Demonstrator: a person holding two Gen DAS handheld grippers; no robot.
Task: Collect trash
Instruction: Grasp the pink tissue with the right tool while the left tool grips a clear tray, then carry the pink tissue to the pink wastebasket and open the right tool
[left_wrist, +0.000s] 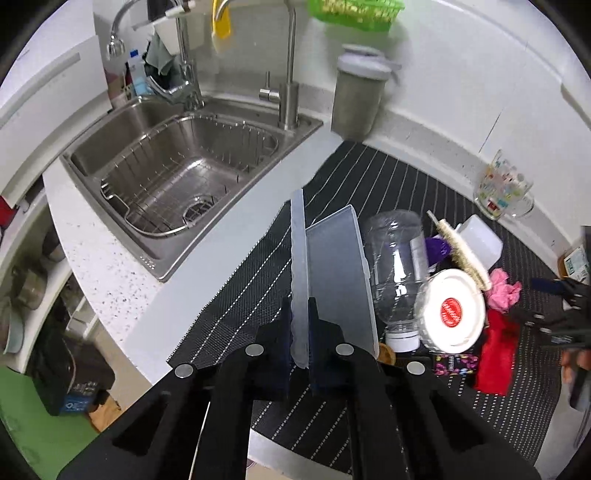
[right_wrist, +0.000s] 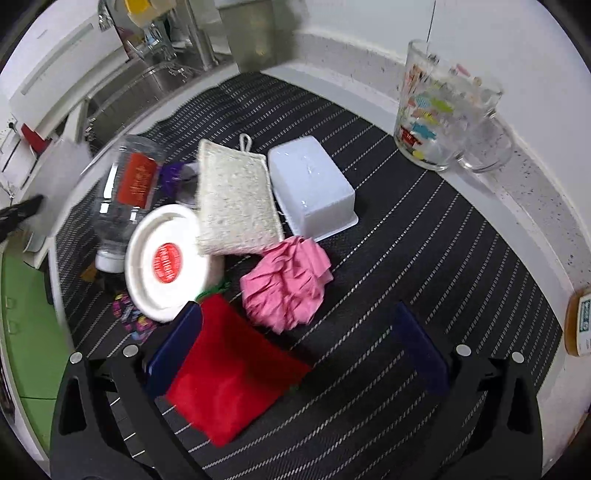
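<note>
Left gripper (left_wrist: 308, 332): I have it clenched on the edge of the clear plastic box (left_wrist: 332, 277), which stands upright between the jaws.
Red cloth (right_wrist: 236, 373): lies against my inner left pad.
Right gripper (right_wrist: 299, 347): released, jaws wide; I'd centre on the cloth first, though blur hides its edge.
Pink wad (right_wrist: 286, 282): just ahead; avoid it.

You worked at a white speckled surface (left_wrist: 110, 266) with a black pinstriped mat (left_wrist: 406, 184) spread over it. To its far left sat a stainless steel sink (left_wrist: 184, 162) holding a wire basket (left_wrist: 177, 184) (two taps rose behind it). A white wall (left_wrist: 480, 55) ran along the back. Below the surface's edge lay a green floor (left_wrist: 26, 424) beside open shelving (left_wrist: 33, 280).
</note>
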